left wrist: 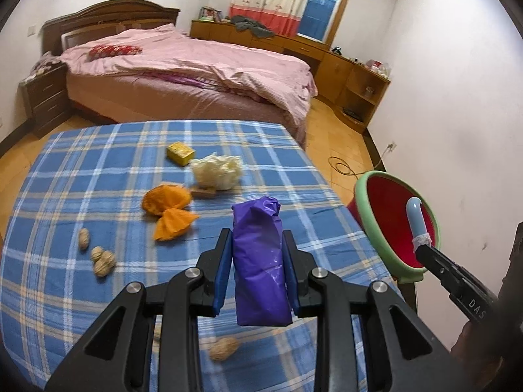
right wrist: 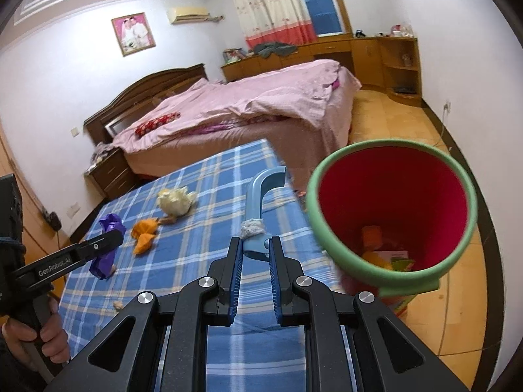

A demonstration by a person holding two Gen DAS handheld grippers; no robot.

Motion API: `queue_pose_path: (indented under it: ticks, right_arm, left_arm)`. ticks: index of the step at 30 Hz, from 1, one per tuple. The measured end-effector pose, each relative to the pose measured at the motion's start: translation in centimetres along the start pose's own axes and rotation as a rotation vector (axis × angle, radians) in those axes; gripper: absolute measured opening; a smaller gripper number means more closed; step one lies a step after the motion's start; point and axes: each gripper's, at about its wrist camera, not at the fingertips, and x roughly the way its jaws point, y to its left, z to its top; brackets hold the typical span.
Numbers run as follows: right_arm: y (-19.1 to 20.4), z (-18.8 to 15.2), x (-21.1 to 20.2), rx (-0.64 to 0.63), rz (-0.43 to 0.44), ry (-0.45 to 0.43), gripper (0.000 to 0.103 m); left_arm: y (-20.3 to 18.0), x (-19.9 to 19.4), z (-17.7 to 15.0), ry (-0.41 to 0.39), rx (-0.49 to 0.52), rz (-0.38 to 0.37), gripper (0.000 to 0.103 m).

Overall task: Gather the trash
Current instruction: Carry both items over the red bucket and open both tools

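bin (right wrist: 392,215) contents only in right view

Bedroom surroundings beyond the work area

A bed (left wrist: 196,75) with pink bedding and a dark wooden headboard (right wrist: 153,88) stands behind the plaid-covered counter (left wrist: 81,170). A framed photo (right wrist: 133,33) and an air conditioner (right wrist: 189,15) hang on the wall; wooden cabinets (left wrist: 343,68) line the curtained window (right wrist: 271,3).
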Motion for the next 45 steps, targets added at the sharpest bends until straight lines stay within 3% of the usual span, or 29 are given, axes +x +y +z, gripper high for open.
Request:
queue_pose_path:
  ticks: [24,33,45]
  right_arm:
    - [-7.9,2.4,-1.9,0.083,-0.125,-0.076,0.016]
    - [-11.5,2.5,-0.9,0.137,-0.169,-0.062,0.016]
    - [-16.4,1.7,0.8,0.221,-0.235,-0.018,0.016]
  left_arm:
    - [-10.8,5.5,2.6,0.039,0.188,-0.126,0.03]
    - [-16.0,9.4,2.7,0.078,0.275,-0.189,0.03]
    - [-20.0,14.8,1.5,0.152,0.338,-0.226,0.03]
